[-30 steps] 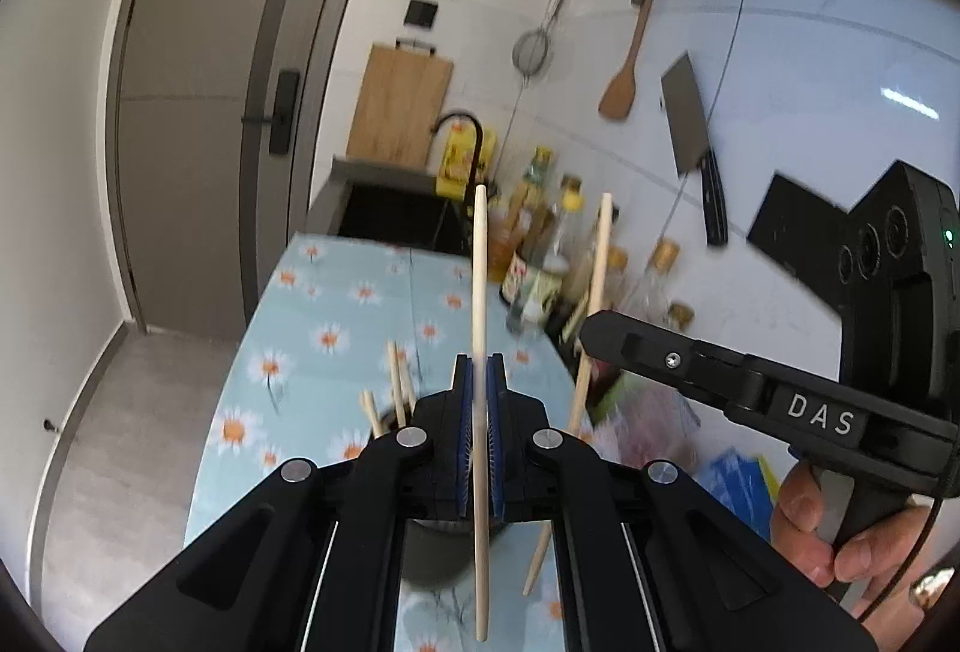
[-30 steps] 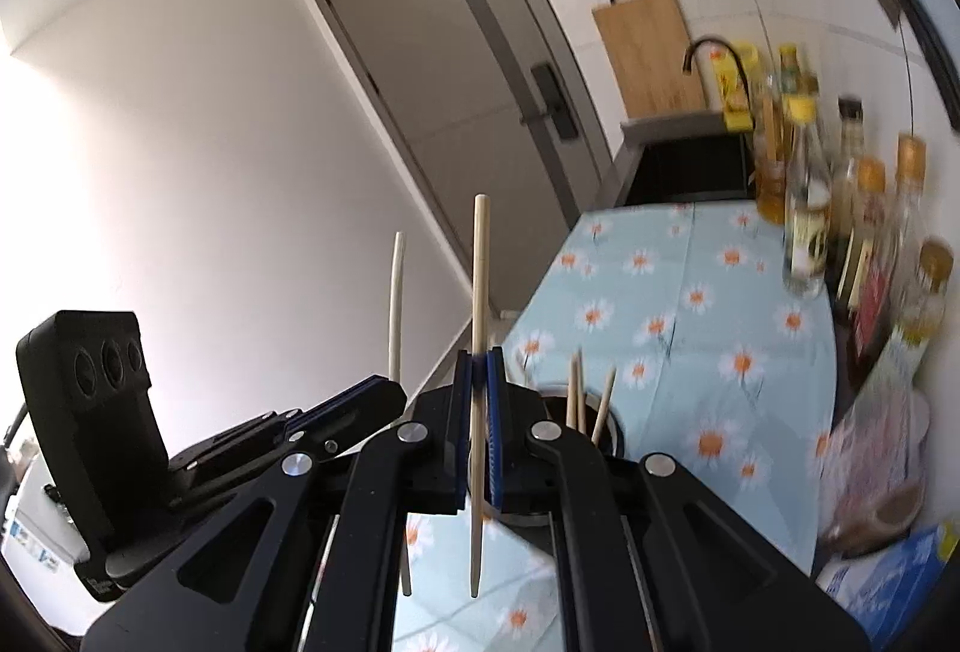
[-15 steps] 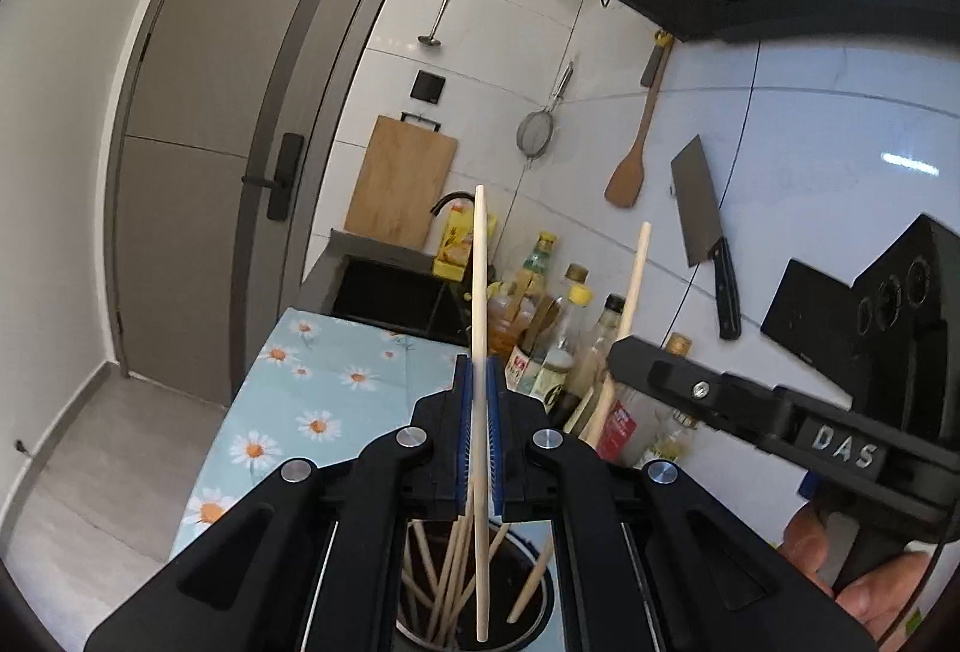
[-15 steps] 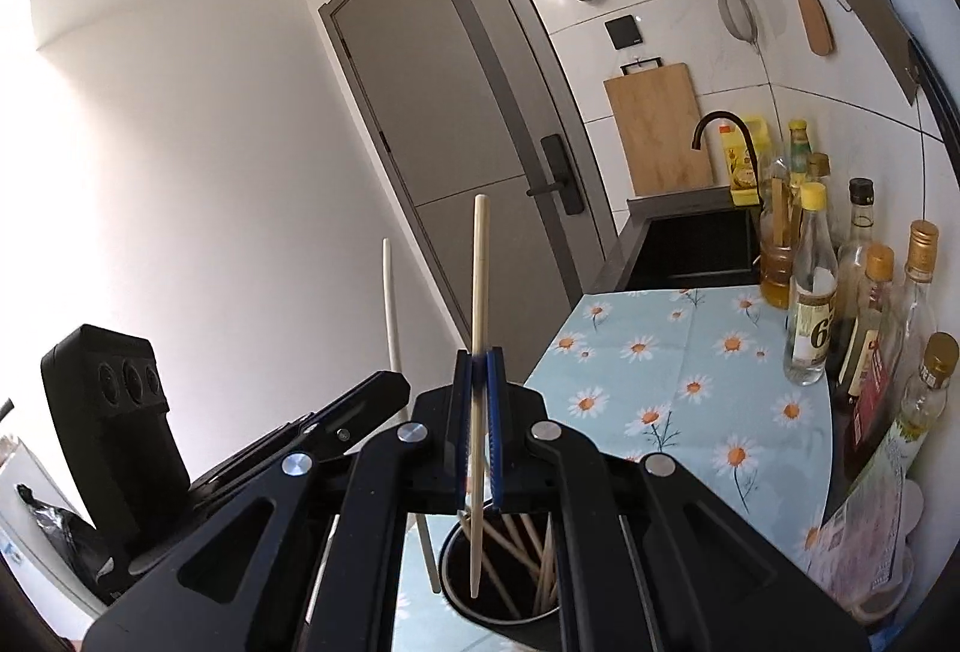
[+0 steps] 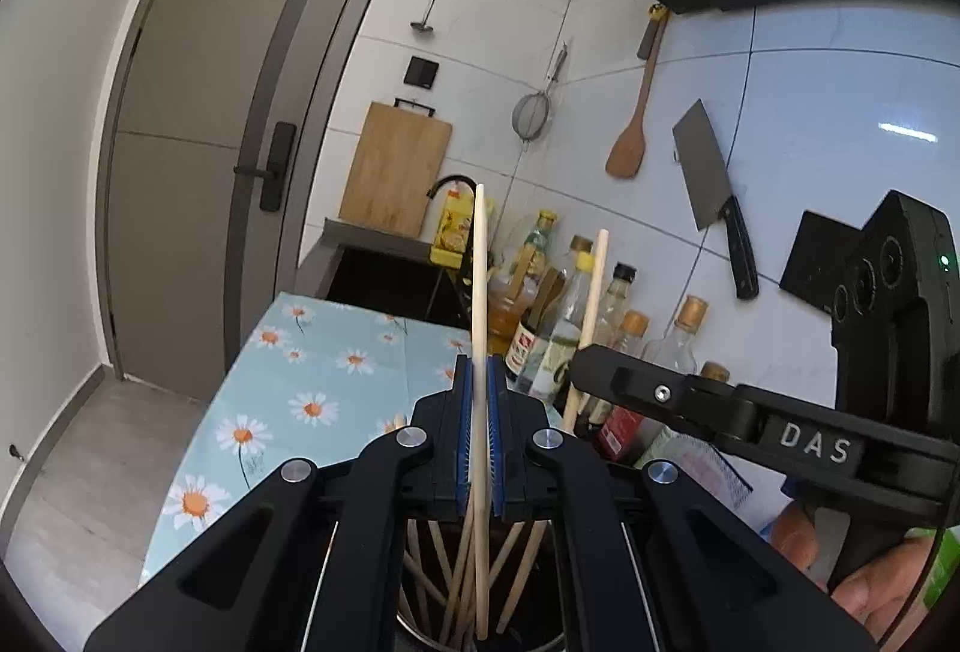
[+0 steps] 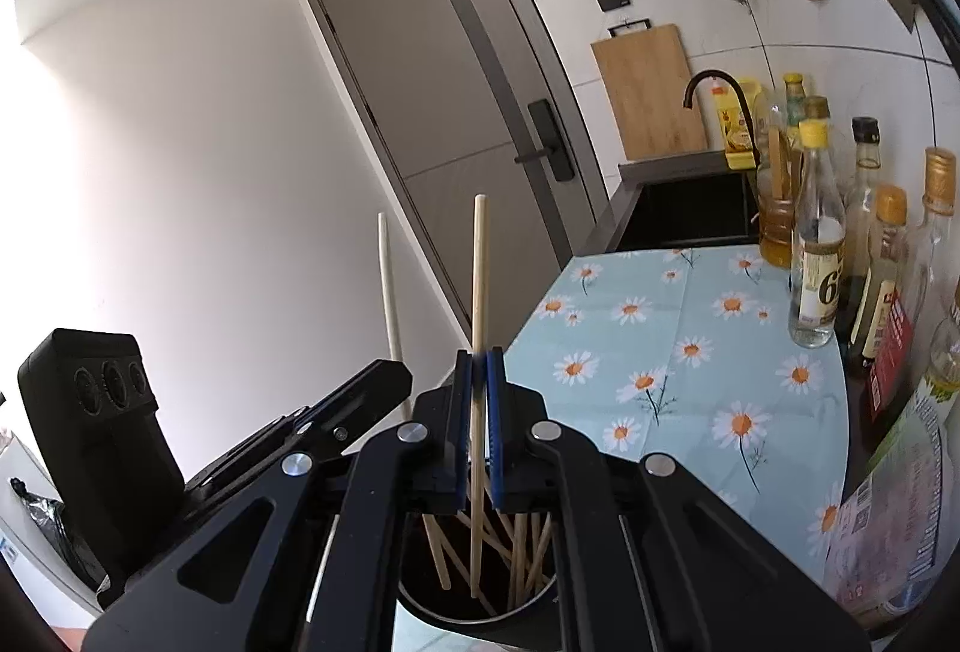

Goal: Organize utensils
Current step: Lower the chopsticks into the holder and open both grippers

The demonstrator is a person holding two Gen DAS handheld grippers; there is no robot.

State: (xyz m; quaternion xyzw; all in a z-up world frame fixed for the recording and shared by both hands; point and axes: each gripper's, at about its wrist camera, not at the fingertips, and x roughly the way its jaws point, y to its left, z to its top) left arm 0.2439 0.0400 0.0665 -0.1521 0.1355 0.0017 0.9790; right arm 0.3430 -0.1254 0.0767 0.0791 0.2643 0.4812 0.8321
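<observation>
My left gripper [image 5: 479, 376] is shut on a pale wooden chopstick [image 5: 479, 268] that stands upright, its lower end inside a dark round holder [image 5: 540, 637] with several chopsticks in it. My right gripper [image 6: 478, 370] is shut on a second upright chopstick [image 6: 479, 262], whose lower end also hangs inside the holder [image 6: 456, 616]. Each view shows the other gripper: the right one [image 5: 579, 361] with its chopstick at the right, the left one [image 6: 399, 373] with its chopstick at the left. A hand [image 5: 864, 580] grips the right handle.
The holder stands on a counter with a light blue daisy cloth [image 6: 690, 352]. Several glass bottles [image 6: 816, 244] line the tiled wall at the right. A sink with a black tap [image 6: 714, 82] lies beyond; a cutting board, strainer, spatula and cleaver [image 5: 711, 184] hang on the wall.
Both grippers have come down over the holder, which has risen into view beneath them. The lower ends of both held chopsticks now sit inside it among the others.
</observation>
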